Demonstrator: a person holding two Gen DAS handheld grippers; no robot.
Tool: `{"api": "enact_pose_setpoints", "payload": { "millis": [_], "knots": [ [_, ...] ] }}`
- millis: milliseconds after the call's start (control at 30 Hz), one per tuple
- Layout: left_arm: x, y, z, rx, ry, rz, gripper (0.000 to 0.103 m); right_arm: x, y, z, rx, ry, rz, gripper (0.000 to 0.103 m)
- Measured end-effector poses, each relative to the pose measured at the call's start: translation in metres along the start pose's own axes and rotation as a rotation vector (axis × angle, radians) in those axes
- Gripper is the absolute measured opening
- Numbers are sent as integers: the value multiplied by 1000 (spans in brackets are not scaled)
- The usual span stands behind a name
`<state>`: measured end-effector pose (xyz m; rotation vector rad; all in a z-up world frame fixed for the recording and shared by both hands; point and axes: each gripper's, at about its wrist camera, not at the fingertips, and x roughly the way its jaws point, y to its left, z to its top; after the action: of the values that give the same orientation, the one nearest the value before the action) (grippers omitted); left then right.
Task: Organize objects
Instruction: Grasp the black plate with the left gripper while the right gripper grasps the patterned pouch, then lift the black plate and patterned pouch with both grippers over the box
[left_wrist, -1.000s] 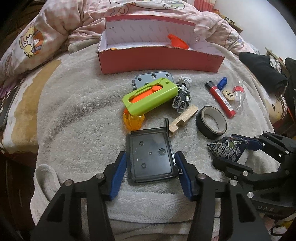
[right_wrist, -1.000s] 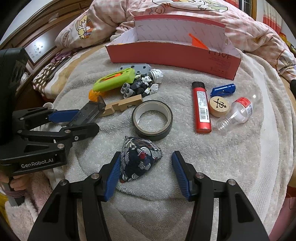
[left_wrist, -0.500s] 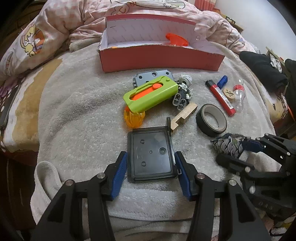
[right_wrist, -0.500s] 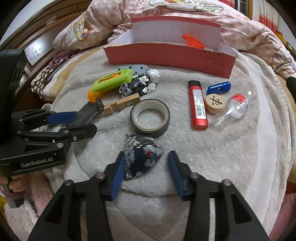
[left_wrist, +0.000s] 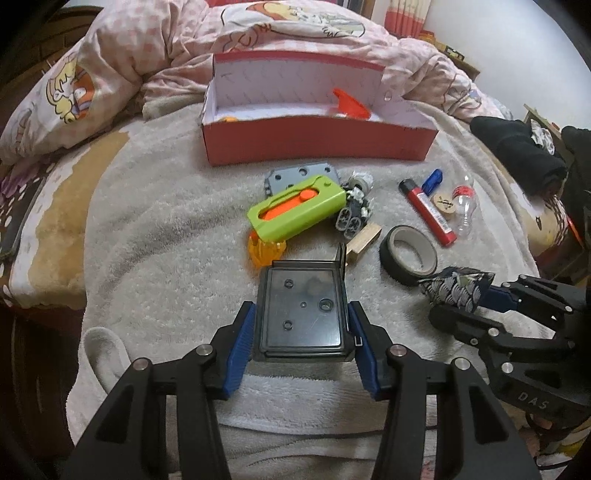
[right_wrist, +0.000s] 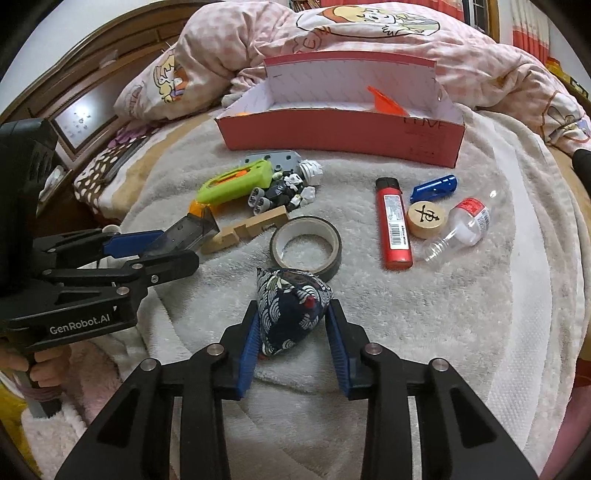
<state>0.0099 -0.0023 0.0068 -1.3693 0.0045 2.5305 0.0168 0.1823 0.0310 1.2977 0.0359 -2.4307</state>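
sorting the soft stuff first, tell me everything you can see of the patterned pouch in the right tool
The pouch is a small, plump cloth bag of dark navy fabric printed with white wave arcs and some greenish floral patches, with a tiny red dot near its middle. It looks soft and stuffed, roughly pyramid-shaped, one corner pointing up-left. It sits on the grey towel, just in front of the tape roll. The right tool has closed on it, a blue pad pressing each side. The left view shows it pinched the same way.

Left tool (left_wrist: 302, 345) clamps the dark plastic case (left_wrist: 302, 314) on the towel (left_wrist: 166, 258).
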Motion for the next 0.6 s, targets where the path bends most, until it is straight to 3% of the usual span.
{"api": "enact_pose_setpoints", "payload": {
  "millis": [600],
  "knots": [
    [-9, -6, 8, 7, -46, -5, 49, -8, -5, 7, 24, -34, 21, 35]
  ]
}}
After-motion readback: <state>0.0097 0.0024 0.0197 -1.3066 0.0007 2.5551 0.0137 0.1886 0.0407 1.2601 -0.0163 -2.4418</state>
